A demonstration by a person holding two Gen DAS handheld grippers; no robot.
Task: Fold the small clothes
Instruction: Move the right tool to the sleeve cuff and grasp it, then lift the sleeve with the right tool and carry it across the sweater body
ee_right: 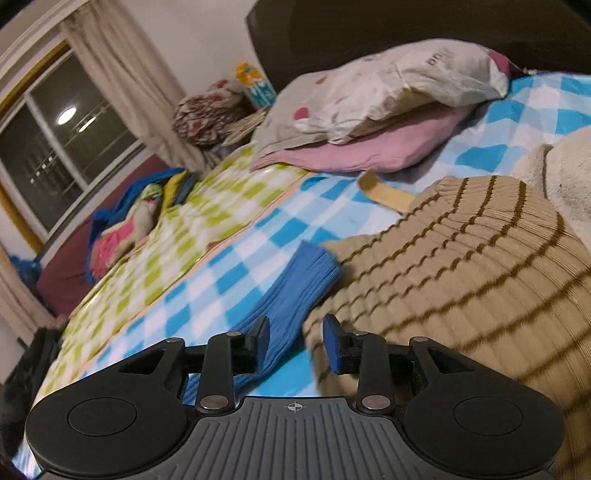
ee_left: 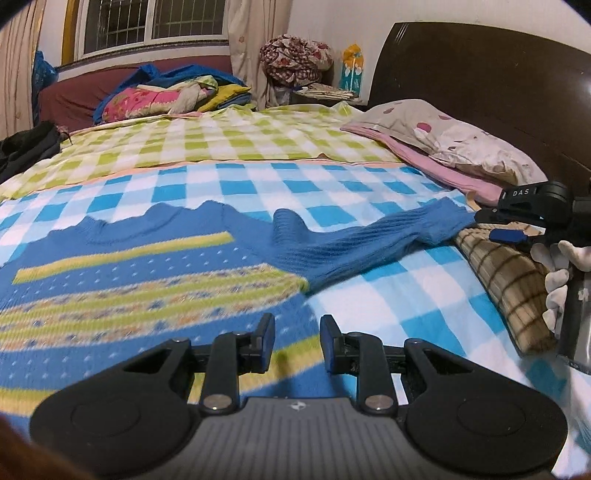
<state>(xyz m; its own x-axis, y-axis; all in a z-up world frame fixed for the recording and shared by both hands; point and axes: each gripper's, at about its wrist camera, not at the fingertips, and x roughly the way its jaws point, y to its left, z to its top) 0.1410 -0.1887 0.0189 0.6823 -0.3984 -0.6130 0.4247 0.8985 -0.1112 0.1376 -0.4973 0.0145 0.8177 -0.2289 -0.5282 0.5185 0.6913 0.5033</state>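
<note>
We see a small knitted sweater (ee_left: 155,273) lying flat on the bed (ee_left: 406,306), its body blue with lime-green bands and rows of fine Fair Isle patterning; the near part is smeared by motion blur, so the smaller motifs are hard to read. One ribbed blue sleeve (ee_left: 369,243) stretches out towards the headboard side, its knit ridges running along its length, and its cuff (ee_right: 314,266) reaches the edge of a tan ribbed garment (ee_right: 461,280) crossed by thin brown stripes. The bed covering is a soft check — blue and white near us, lime and white further off.

The left gripper (ee_left: 297,341) hovers over the sweater's lower corner with its jaws parted and nothing between them. The right gripper (ee_right: 295,341) is likewise released; its blue-faced pads straddle the boundary where the sleeve meets the tan garment, but we cannot tell whether either pad touches cloth. From the left wrist view the right gripper appears at the frame edge, held in a white-gloved hand (ee_left: 557,280), partly cut off.

Against the dark wooden headboard (ee_left: 480,85) rest a crumpled spotted pillow (ee_right: 388,85) and a pink one (ee_right: 369,147) beneath it. A flat pale wooden strip (ee_right: 388,194) lies half hidden behind the tan garment. Beyond, a heap of bright clothes (ee_left: 170,96) sits below the window (ee_left: 147,22).
</note>
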